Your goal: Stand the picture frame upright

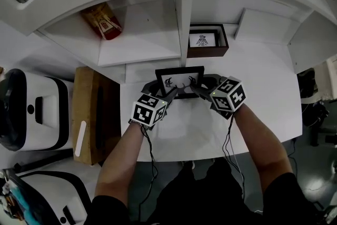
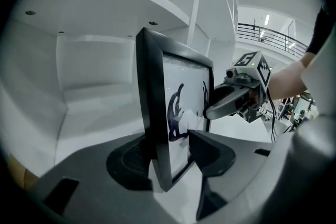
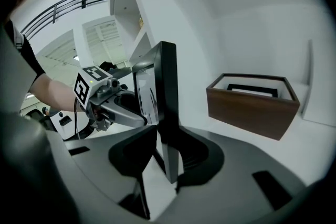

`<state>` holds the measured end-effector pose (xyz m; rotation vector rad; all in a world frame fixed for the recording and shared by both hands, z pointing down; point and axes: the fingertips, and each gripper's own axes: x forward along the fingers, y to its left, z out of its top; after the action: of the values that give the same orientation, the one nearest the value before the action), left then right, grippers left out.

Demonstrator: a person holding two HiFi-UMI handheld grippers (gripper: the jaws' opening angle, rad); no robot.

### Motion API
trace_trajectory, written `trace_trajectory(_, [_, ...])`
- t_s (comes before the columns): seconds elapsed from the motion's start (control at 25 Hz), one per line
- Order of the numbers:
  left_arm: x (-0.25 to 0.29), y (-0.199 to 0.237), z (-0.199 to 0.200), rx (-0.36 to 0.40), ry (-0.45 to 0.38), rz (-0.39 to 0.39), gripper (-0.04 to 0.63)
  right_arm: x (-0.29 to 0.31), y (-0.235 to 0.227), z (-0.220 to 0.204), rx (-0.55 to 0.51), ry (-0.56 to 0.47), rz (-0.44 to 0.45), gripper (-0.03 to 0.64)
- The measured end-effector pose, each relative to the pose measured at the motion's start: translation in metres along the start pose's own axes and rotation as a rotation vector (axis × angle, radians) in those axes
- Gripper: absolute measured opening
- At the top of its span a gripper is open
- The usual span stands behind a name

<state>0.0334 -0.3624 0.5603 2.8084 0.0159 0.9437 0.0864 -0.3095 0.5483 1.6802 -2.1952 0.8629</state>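
Picture frame [image 1: 180,79] was held upright at the back of the white worktop [image 1: 263,76], just before the shelf unit [image 1: 137,34]. Its left edge was straddled by the left tongs [image 1: 167,91], spread wide and seemingly loose. Its right edge was gripped by the narrower right tongs [image 1: 196,90]. The step was judged best done by seating the bottom edge flat and testing balance before release. The glass was turned toward the person, the long axis apparently running left to right.

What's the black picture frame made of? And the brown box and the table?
The picture frame looks like black wood or plastic, smooth with a soft sheen; I can't tell which. The box looks like dark brown wood, matte, though no grain shows. The table looks like smooth white laminate or painted board.
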Motion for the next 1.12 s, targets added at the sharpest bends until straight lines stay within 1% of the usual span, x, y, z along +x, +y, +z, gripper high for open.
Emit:
trace_trajectory(0.28, [0.008, 0.007, 0.002, 0.004, 0.003, -0.001, 0.216, 0.006, -0.009, 0.000, 0.013, -0.004, 0.005, 0.117])
trace_trajectory(0.48, [0.009, 0.010, 0.005, 0.014, -0.004, 0.001, 0.218, 0.007, -0.011, 0.003, 0.009, -0.008, 0.012, 0.117])
trace_trajectory(1.12, [0.011, 0.020, 0.011, 0.011, -0.017, 0.023, 0.219, 0.015, -0.017, 0.012, -0.004, -0.006, 0.027, 0.126])
